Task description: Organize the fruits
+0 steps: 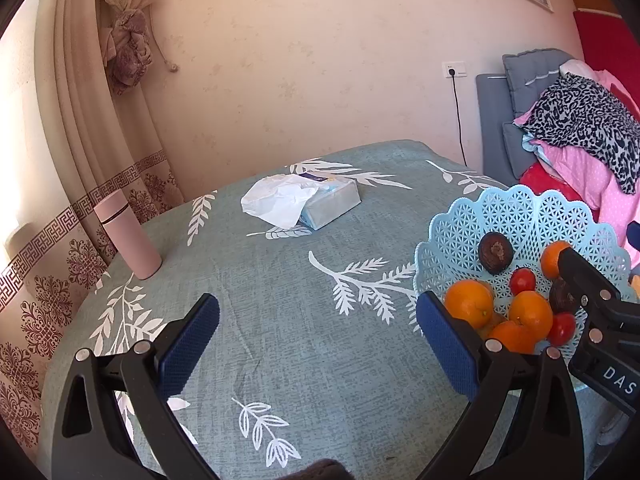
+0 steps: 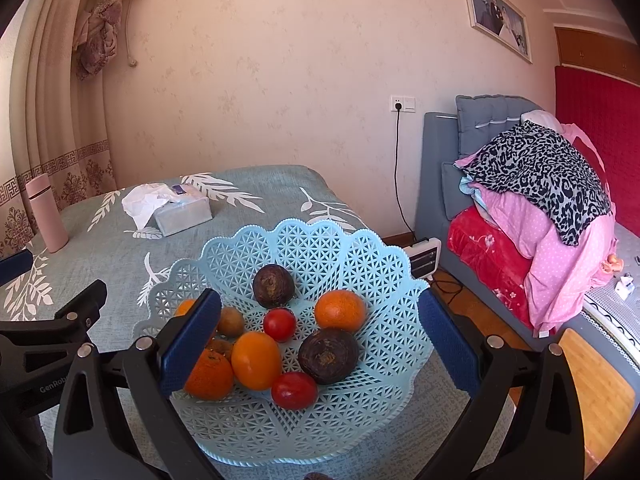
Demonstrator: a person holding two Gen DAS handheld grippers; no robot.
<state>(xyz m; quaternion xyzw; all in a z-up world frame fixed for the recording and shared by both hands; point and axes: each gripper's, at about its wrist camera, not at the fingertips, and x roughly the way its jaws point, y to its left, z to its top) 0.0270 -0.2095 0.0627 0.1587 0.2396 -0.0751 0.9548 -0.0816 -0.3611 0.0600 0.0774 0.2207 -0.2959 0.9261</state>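
A light blue lattice basket (image 2: 360, 248) stands on the table near its right edge and holds several fruits: oranges (image 2: 339, 310), red tomatoes (image 2: 279, 324), two dark brown round fruits (image 2: 273, 285) and a small brownish fruit (image 2: 230, 321). My right gripper (image 2: 320, 340) is open and empty, its jaws wide just above the basket's fruit. My left gripper (image 1: 318, 344) is open and empty over the bare cloth, left of the basket (image 1: 460, 232). The right gripper's black finger (image 1: 588, 280) reaches over the fruit in the left wrist view.
The table wears a grey-green cloth with white leaves (image 1: 280, 320). A tissue box (image 1: 320, 200) lies at the back middle and a pink bottle (image 1: 128, 236) stands at the left edge. A bed with piled bedding (image 2: 540, 200) and a small heater (image 2: 425, 258) are to the right.
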